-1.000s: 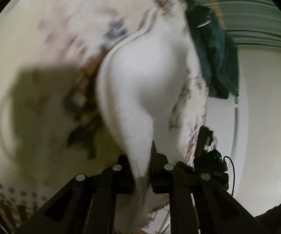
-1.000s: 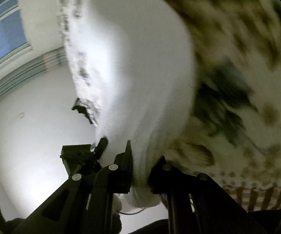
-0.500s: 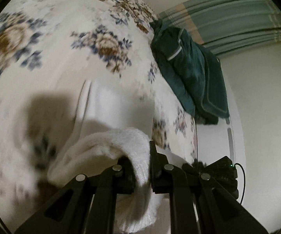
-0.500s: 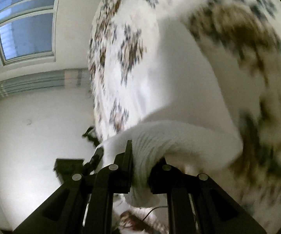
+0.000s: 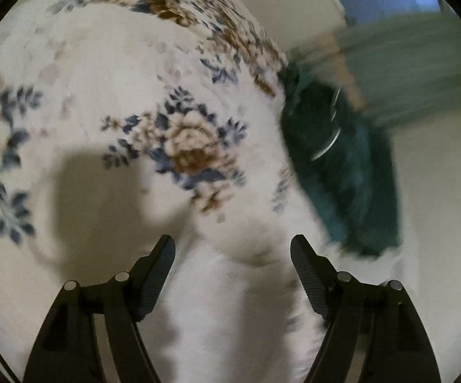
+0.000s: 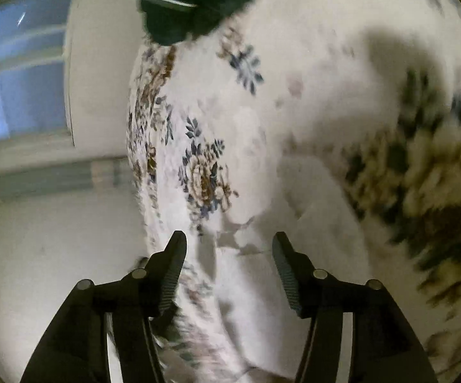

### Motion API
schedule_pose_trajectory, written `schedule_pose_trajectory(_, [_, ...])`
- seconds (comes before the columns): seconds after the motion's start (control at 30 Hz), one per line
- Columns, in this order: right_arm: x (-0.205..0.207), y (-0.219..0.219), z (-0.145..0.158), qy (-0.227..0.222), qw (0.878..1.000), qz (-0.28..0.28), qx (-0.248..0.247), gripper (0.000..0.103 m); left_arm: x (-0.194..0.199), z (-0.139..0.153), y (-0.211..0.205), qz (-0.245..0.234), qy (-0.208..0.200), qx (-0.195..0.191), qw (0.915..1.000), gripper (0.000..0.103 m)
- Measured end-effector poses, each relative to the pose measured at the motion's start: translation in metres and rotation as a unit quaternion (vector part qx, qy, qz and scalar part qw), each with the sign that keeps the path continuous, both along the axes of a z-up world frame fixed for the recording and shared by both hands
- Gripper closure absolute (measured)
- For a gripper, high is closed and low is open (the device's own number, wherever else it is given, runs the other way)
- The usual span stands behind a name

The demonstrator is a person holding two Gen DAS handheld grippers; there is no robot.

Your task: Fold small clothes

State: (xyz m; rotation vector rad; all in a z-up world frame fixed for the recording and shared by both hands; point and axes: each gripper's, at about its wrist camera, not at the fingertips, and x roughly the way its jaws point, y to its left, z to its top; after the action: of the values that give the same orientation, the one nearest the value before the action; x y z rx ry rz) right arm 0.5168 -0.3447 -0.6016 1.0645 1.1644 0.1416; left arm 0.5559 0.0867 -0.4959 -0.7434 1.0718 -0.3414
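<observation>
I'm seeing the white garment lying on the floral bedspread, under both claws. My left gripper is gaping wide over it, gripping nothing; my right gripper likewise. A dark green garment is lying near the bed's edge.

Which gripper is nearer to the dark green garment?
Left, probably. The dark green garment lies just ahead-right of the left gripper; from the right gripper it is far ahead.
</observation>
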Motion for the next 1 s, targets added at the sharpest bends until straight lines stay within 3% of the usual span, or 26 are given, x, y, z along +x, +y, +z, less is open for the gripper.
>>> schedule_pose_trajectory(0.1, [-0.007,0.007,-0.003,0.021,0.994,0.06,-0.086,0.044,0.005,-0.019,-0.025,-0.071,0.018,0.068,0.995,0.03])
schedule_pose_trajectory(0.2, [-0.009,0.015,-0.032,0.056,0.99,0.089,-0.095,0.044,0.01,-0.045,-0.057,-0.136,0.033,0.124,0.9823,0.031])
schedule_pose_trajectory(0.23, [-0.009,0.018,-0.038,0.057,0.989,0.095,-0.097,0.045,0.01,-0.05,-0.066,-0.153,0.033,0.141,0.9776,0.037])
schedule_pose_trajectory(0.27, [-0.01,0.021,-0.039,0.049,0.989,0.097,-0.102,0.051,0.01,-0.054,-0.076,-0.172,0.025,0.16,0.9715,0.047])
schedule_pose_trajectory(0.3, [-0.009,0.024,-0.039,0.041,0.988,0.095,-0.114,0.089,0.008,-0.055,-0.081,-0.182,0.02,0.173,0.9677,0.095])
schedule_pose_trajectory(0.33, [-0.01,0.024,-0.036,0.037,0.987,0.091,-0.127,0.098,0.008,-0.054,-0.084,-0.187,0.017,0.188,0.964,0.097])
schedule_pose_trajectory(0.43, [-0.011,0.021,-0.011,-0.003,0.984,0.066,-0.163,0.098,0.004,-0.036,-0.064,-0.156,-0.014,0.158,0.975,0.098])
schedule_pose_trajectory(0.53, [0.002,0.014,0.002,-0.02,0.98,0.048,-0.19,0.099,0.013,-0.034,-0.035,-0.114,-0.011,0.128,0.9852,0.098])
schedule_pose_trajectory(0.7, [0.038,0.011,-0.036,0.045,0.98,0.076,-0.179,0.098,0.036,-0.073,-0.014,-0.09,0.053,0.087,0.9907,0.093])
schedule_pose_trajectory(0.73, [0.039,0.009,-0.043,0.062,0.982,0.085,-0.158,0.097,0.035,-0.076,-0.012,-0.088,0.064,0.076,0.9912,0.085])
schedule_pose_trajectory(0.77, [0.035,0.006,-0.046,0.066,0.984,0.086,-0.138,0.096,0.029,-0.076,-0.007,-0.087,0.066,0.053,0.9926,0.076])
schedule_pose_trajectory(0.8, [0.025,0.001,-0.045,0.067,0.987,0.085,-0.121,0.081,0.021,-0.074,-0.001,-0.085,0.059,0.03,0.9941,0.05])
schedule_pose_trajectory(0.83, [0.016,-0.002,-0.047,0.063,0.989,0.085,-0.103,0.047,0.011,-0.072,0.007,-0.081,0.055,0.009,0.9952,0.032])
schedule_pose_trajectory(0.9, [-0.016,-0.011,-0.057,0.051,0.995,0.074,-0.032,0.013,-0.011,-0.077,0.021,-0.07,0.053,-0.049,0.9949,0.029])
schedule_pose_trajectory(1.0, [-0.054,-0.002,-0.091,0.068,0.992,0.085,0.061,0.012,-0.035,-0.101,0.019,-0.098,0.085,-0.082,0.9881,0.029])
